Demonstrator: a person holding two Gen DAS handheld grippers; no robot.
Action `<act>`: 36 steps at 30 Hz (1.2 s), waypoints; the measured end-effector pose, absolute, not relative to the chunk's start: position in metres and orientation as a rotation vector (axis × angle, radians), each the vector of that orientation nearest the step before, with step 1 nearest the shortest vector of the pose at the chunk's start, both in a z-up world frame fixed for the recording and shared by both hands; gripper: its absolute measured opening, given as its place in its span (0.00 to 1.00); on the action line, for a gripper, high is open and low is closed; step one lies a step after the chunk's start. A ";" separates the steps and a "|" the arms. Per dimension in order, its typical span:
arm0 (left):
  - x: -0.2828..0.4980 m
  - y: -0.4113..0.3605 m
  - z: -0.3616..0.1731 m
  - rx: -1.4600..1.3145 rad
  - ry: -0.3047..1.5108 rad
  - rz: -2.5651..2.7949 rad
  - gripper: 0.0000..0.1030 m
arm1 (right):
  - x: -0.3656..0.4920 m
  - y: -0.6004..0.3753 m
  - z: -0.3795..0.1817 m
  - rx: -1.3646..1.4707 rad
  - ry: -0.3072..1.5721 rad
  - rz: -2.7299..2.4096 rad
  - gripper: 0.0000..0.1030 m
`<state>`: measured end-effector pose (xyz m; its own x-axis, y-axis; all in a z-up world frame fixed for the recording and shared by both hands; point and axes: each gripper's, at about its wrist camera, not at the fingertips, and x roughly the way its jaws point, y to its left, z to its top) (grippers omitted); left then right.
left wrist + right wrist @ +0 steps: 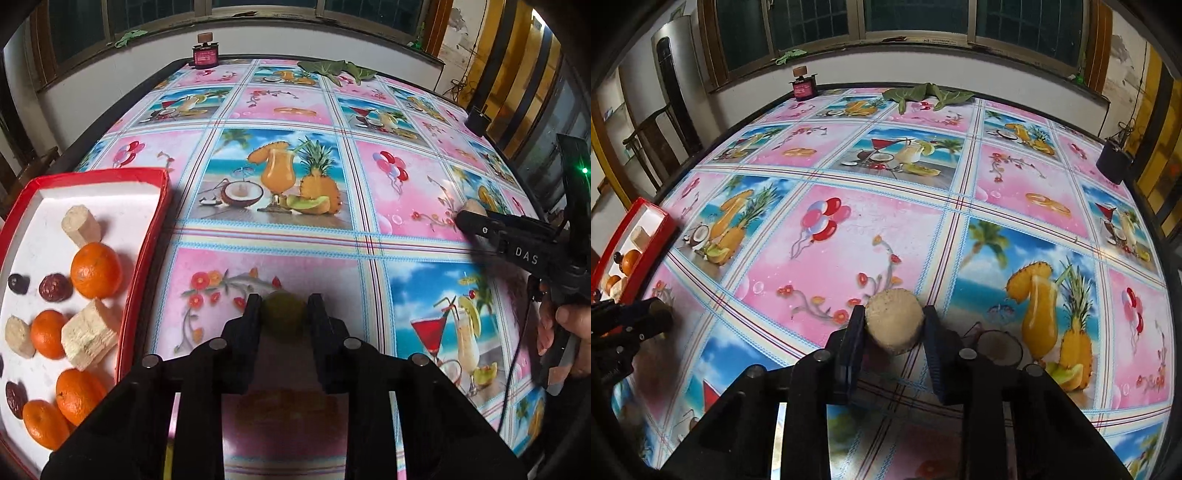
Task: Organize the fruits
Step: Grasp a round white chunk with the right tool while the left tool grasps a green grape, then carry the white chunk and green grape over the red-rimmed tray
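- Pinching a small green fruit (284,315) between its two black fingers, the left gripper (283,314) sits low over a pink panel of the patterned tablecloth (280,229), as the left wrist view shows it.
- Just left of it stands a red-rimmed tray (162,206) with a white floor, holding oranges (96,270), dark dates (55,287) and pale cut chunks (88,334); the tray's right wall runs close beside the gripper.
- Ahead, the cloth lies open up to the far table edge, where a small red device (205,55) and green leaves (340,70) sit.
- At the right, the right gripper (467,218) is closed on a pale chunk (476,208), a hand (565,325) on its handle.
- In the right wrist view, the right gripper (894,325) squeezes that pale round chunk (894,321) by its sides, resting on the cloth (849,229).
- Open cloth spreads ahead and to the right; a dark box (1113,160) stands at the far right edge.
- The tray (646,236) hugs the left table edge, with the left gripper (661,314) near it; its grip is hidden here.
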<state>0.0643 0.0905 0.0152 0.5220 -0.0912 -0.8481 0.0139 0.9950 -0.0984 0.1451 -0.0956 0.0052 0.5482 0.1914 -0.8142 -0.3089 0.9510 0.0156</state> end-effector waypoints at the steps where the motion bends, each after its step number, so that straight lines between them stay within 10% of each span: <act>1: 0.062 0.092 0.016 -0.091 1.022 -0.064 0.22 | 0.144 -0.096 0.006 -0.113 0.950 0.311 0.30; 36: -0.027 0.164 0.058 -0.197 0.943 0.027 0.22 | 0.055 0.020 0.055 -0.101 0.882 0.663 0.29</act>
<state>-0.0273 0.1636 0.0583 0.5885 -0.0633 -0.8060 -0.1089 0.9816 -0.1567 0.0547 0.0202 0.0546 0.4510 0.4950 -0.7427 -0.5754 0.7973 0.1820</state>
